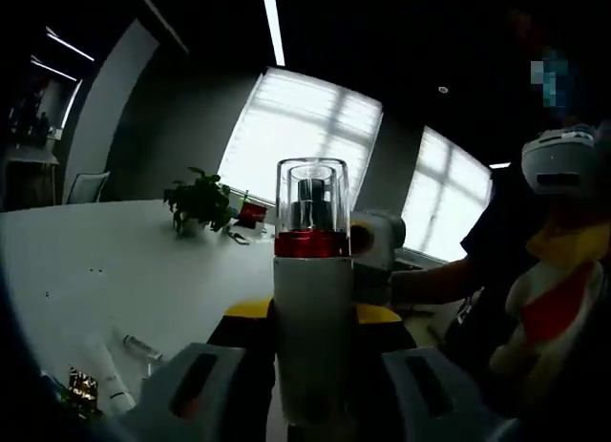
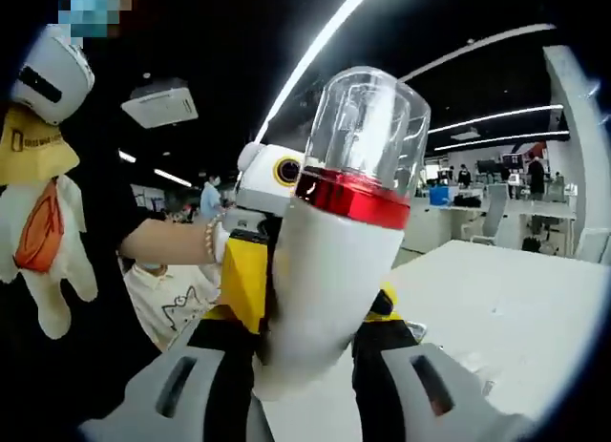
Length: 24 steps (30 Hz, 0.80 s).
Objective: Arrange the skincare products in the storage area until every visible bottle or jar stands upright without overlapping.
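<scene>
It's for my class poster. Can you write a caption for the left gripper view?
Both grippers hold a white pump bottle with a red collar and clear cap above a white table.

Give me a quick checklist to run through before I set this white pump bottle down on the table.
1. White pump bottle with red band and clear cap between left gripper jaws: ok.
2. Right gripper also flanks the bottle; firm contact: cannot tell.
3. Clear cap seated on bottle: ok.
4. Bottle upright: cannot tell, both views tilt with the hands.
5. Bare spot on white table for it: ok.
6. Small items lying near table edge, not upright: not ok.
</scene>
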Available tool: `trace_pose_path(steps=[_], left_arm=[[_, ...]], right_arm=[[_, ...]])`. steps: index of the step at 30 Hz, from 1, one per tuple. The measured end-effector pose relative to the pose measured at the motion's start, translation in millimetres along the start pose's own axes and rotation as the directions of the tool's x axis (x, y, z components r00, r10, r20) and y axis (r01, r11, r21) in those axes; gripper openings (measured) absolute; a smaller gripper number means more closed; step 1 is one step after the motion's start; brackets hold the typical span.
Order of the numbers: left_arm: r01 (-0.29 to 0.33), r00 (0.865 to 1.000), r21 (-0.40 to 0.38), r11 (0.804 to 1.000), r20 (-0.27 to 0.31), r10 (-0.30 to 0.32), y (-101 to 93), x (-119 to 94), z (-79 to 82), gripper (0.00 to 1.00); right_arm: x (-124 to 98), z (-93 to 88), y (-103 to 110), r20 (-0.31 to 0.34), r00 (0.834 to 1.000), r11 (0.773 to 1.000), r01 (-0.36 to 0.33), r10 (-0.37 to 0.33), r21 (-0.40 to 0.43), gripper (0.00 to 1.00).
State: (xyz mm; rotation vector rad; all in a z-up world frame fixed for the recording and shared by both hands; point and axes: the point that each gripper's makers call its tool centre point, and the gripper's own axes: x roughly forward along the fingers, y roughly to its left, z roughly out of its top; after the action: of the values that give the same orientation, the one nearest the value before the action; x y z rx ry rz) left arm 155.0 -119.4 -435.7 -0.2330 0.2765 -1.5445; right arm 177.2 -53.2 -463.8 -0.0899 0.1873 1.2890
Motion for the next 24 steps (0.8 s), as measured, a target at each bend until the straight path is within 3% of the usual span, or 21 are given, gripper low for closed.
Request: trace_pose_path(steps=[3, 6, 14, 19, 24], left_arm=[[0.005, 0.999, -0.006, 1.0, 0.051, -0.005, -0.6, -4.8, 20.9, 0.26], [0.012, 0.997, 0.016, 1.0, 0.08, -0.013, -7.1, -7.9, 39.4, 0.26], [0.019, 0.988, 0.047, 0.999, 0.15, -0.026, -1.2, -10.7, 70.4, 0.26], [0.032, 0.984, 0.06, 0.998, 0.176, -0.042, -0.7, -7.6, 78.1, 0.26], [0.017, 0.99, 0.097, 0.995, 0.137, -0.031, -0.9, 0.2, 73.0, 0.26]], right_arm=[[-1.1, 18.4, -2.5, 0.06, 0.998, 1.0, -0.01, 0.009, 0.01, 0.39], [-0.3, 34.2, -2.8, 0.077, 0.997, 1.0, -0.002, 0.003, -0.014, 0.39], [-10.9, 62.1, -3.8, 0.126, 0.992, 0.999, -0.008, 0.013, -0.041, 0.39], [-20.0, 68.6, -2.3, 0.139, 0.99, 1.0, -0.022, 0.023, -0.009, 0.37], [-24.2, 61.3, -3.3, 0.108, 0.994, 0.999, -0.021, 0.018, 0.025, 0.34]])
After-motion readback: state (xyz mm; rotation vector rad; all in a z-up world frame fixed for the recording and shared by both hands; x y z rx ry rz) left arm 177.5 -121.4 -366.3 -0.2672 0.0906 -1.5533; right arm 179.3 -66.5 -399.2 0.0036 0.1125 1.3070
